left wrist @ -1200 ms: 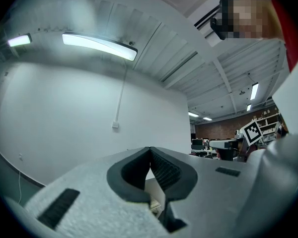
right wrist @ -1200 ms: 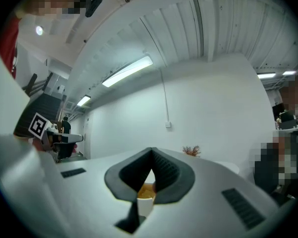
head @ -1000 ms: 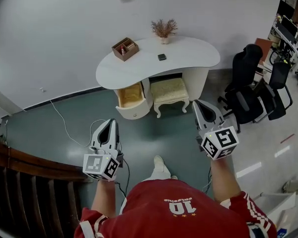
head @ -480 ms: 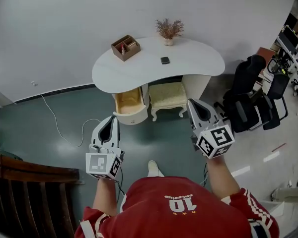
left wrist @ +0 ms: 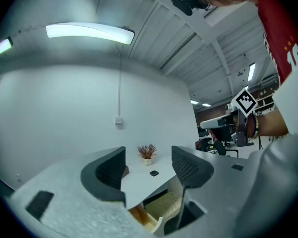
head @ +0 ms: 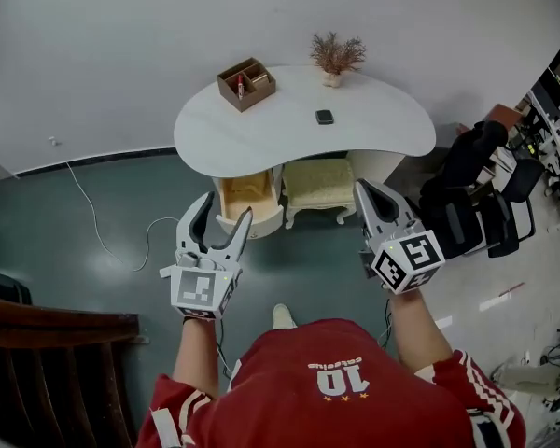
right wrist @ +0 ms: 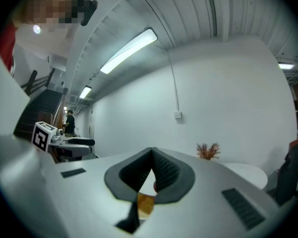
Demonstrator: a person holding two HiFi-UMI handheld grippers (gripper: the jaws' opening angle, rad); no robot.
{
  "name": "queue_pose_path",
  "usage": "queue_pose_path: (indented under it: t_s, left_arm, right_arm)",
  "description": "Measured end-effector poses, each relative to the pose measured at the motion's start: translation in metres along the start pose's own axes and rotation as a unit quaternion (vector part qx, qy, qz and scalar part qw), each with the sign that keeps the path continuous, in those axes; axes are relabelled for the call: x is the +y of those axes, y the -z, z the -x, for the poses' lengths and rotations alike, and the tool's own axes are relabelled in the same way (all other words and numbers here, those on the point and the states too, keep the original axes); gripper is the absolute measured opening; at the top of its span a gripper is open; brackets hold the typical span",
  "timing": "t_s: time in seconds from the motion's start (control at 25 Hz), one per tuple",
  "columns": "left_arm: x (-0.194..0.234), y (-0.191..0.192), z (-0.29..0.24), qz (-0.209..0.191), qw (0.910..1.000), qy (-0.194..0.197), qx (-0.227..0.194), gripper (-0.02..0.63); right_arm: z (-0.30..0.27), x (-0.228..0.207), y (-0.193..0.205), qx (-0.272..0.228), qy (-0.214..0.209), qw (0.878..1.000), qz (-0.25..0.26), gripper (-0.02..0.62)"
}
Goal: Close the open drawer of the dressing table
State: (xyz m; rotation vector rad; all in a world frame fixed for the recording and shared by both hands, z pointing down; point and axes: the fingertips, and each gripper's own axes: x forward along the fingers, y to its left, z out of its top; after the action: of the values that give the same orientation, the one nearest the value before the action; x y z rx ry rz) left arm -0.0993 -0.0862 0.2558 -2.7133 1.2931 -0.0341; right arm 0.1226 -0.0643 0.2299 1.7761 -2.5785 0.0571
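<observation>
The white kidney-shaped dressing table (head: 289,129) stands against the wall. Its left drawer (head: 247,189) is pulled out and shows a wooden inside. My left gripper (head: 226,209) hovers level just in front of the drawer. Its jaws have just been opening and stand open with nothing between them. In the left gripper view the drawer (left wrist: 145,218) shows low between the open left gripper (left wrist: 149,175) jaws. My right gripper (head: 366,190) is shut and empty, held in front of the table's right leg. In the right gripper view the right gripper (right wrist: 152,157) has its tips together.
A cushioned stool (head: 319,183) sits under the table beside the drawer. On the top are a wooden box (head: 246,83), a dried plant in a vase (head: 334,56) and a small dark object (head: 325,117). Black office chairs (head: 471,189) stand right. A cable (head: 89,215) lies on the floor left.
Both grippers have moved forward toward the dressing table. The left gripper's jaws have gone from shut to wide open. The right gripper's jaws stay shut.
</observation>
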Motion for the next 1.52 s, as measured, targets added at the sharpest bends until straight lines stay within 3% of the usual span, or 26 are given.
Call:
queue_pose_path:
  t_s: [0.08,0.24,0.48,0.76,0.96,1.28,1.52]
  left_arm:
    - [0.006,0.012,-0.004,0.030,0.9995,0.002,0.003,0.319]
    - [0.014,0.044,-0.007,0.065,0.9976,0.000,0.022,0.319]
    - [0.006,0.124,-0.015,0.090,0.9918,0.024,0.087,0.308]
    - [0.001,0.196,-0.029,0.149,0.9811,-0.006,0.123,0.308]
    - [-0.010,0.244,-0.033,0.162,0.9738,-0.019,0.158,0.308]
    - [-0.017,0.326,-0.031,0.233,0.9470,-0.094,0.201,0.308]
    - [-0.017,0.392,-0.035,0.233,0.9314,-0.130,0.248,0.296]
  right_arm:
    - [-0.012,0.004,0.004,0.007,-0.008,1.000,0.001,0.006]
    - [-0.031,0.014,0.015,0.020,-0.028,0.999,0.000,0.005]
    - [-0.049,0.023,0.054,0.061,-0.044,0.997,-0.005,0.005]
    - [-0.070,0.016,0.101,0.103,-0.052,0.993,-0.004,0.006]
    - [-0.083,0.014,0.129,0.121,-0.063,0.991,-0.005,0.005]
    - [-0.118,0.022,0.166,0.137,-0.114,0.984,-0.021,0.005]
    - [-0.151,0.034,0.194,0.154,-0.164,0.974,-0.024,0.006]
